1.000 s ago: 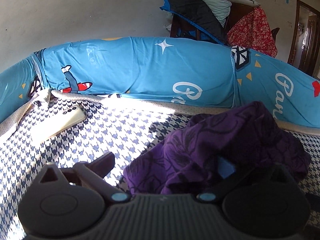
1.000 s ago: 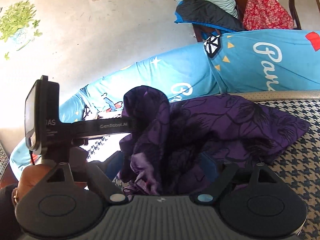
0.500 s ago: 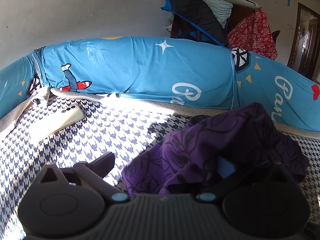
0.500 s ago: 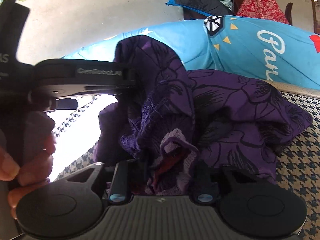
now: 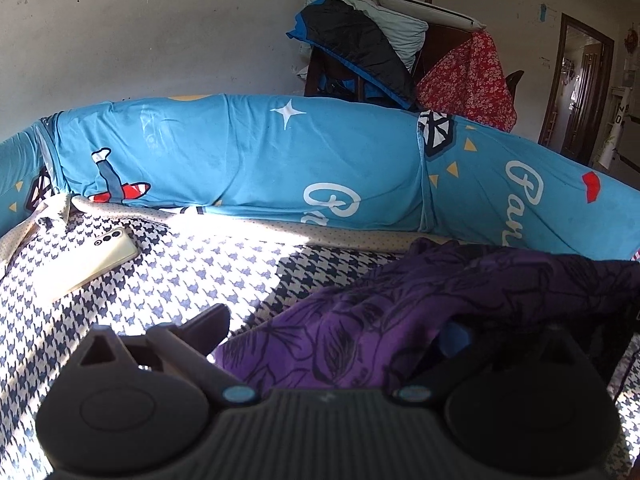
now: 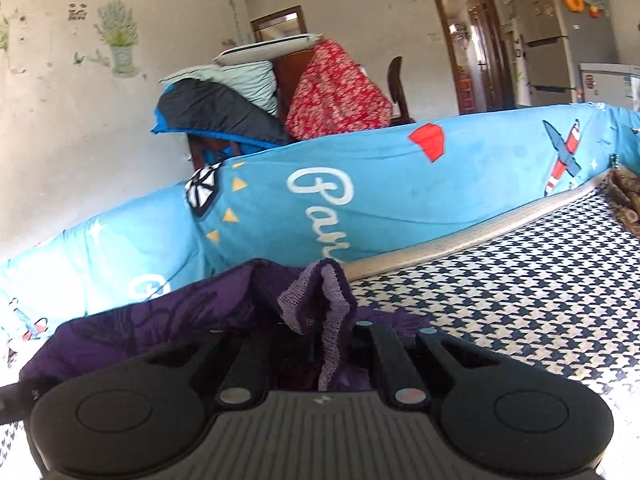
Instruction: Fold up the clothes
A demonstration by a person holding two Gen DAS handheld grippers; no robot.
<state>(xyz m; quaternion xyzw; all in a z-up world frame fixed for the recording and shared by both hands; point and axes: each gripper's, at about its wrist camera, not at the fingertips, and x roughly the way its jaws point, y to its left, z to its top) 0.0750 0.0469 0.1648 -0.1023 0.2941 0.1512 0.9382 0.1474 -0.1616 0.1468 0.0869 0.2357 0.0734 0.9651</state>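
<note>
A purple garment with black flower print (image 5: 400, 312) lies rumpled on the houndstooth bed cover (image 5: 160, 272). My left gripper (image 5: 336, 324) is open, its fingers wide apart. The garment lies between them and hides most of the right finger, while the left finger (image 5: 208, 320) rests bare on the cover. In the right wrist view my right gripper (image 6: 312, 328) is shut on a bunched fold of the same garment (image 6: 168, 320). A lacy hem (image 6: 320, 300) sticks up between its fingers.
A pale phone (image 5: 100, 256) lies on the cover at the left. A blue printed bolster (image 5: 260, 160) runs along the bed's far edge. Behind it stands a chair piled with bedding (image 5: 360, 40) and a red floral cloth (image 5: 468, 80). A brown patterned cloth (image 6: 624, 196) lies far right.
My right gripper has closed on the garment and swung right, away from the left one. The garment now lies lower and more stretched out. The left gripper has hardly moved.
</note>
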